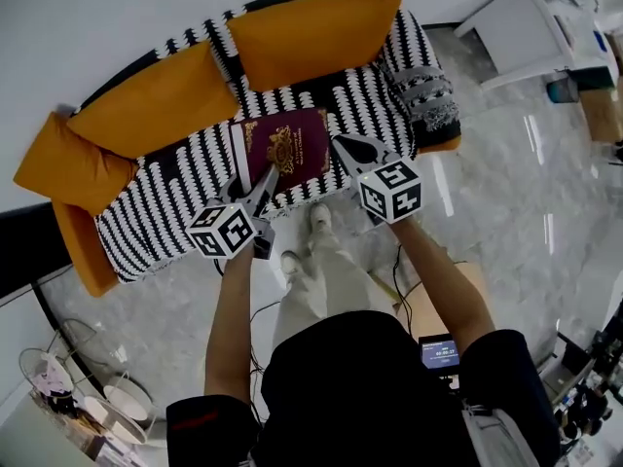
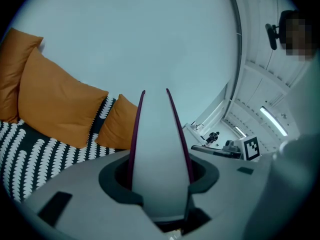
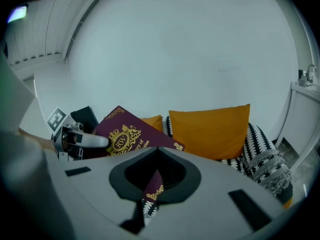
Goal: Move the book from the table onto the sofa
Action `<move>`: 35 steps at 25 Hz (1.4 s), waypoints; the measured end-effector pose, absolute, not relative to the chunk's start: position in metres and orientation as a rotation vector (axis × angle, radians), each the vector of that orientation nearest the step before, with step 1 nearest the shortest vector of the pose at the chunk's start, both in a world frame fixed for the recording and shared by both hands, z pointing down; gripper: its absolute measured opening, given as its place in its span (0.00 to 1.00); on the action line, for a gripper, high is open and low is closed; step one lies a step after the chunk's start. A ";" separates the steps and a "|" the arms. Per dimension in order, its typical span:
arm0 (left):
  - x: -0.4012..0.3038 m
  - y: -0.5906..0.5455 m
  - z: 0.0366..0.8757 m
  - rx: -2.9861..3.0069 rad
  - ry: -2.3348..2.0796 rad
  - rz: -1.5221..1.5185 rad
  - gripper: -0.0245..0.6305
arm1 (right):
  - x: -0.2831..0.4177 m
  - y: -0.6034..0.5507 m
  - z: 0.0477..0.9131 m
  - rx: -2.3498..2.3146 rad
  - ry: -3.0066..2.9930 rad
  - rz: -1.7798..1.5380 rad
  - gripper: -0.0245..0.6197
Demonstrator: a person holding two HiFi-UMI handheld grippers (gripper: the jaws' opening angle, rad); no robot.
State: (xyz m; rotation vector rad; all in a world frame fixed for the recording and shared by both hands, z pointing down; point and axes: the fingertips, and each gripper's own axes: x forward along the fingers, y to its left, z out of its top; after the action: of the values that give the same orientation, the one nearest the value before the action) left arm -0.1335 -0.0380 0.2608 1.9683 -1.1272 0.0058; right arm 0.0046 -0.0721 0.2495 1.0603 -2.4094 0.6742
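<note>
- The book [image 1: 288,147], maroon with a gold crest on its cover, sits at the middle of the head view over the seat of the sofa [image 1: 165,207], carried between the two grippers. Whether it touches the seat cannot be told.
- The left gripper [image 1: 263,179] comes in from the lower left and is clamped on the book's lower left edge. Its own view shows the pale page block with a maroon cover on each side filling the gap, so its jaws stand about halfway apart.
- The right gripper [image 1: 343,146] comes in from the right, with its jaws almost together. In its own view they pinch a thin maroon, gold-printed corner of the book.
- The sofa is black and white patterned and runs from the lower left to the upper right of the head view.
- Orange cushions [image 1: 313,35] line its back.
- A grey knitted cushion [image 1: 425,90] lies at its right end.
- The person [image 1: 360,387] stands on the marbled floor [image 1: 506,202] at the bottom of the frame.
</note>
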 end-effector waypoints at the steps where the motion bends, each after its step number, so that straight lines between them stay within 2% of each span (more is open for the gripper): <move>1: -0.133 -0.043 0.268 1.961 -1.124 0.014 0.36 | 0.005 -0.077 0.256 1.061 -2.404 0.686 0.06; 28: -0.117 -0.093 0.452 1.874 -1.054 0.128 0.36 | -0.015 -0.132 0.447 0.974 -2.337 0.858 0.06; 35: -0.135 -0.085 0.499 1.812 -1.073 0.094 0.36 | -0.023 -0.124 0.503 0.996 -2.300 0.914 0.06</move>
State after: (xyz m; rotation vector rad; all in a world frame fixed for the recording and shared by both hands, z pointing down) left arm -0.1346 -0.0852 0.4991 1.8117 -1.0733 0.0941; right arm -0.0227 -0.1243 0.5032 0.9956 -2.2999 0.9143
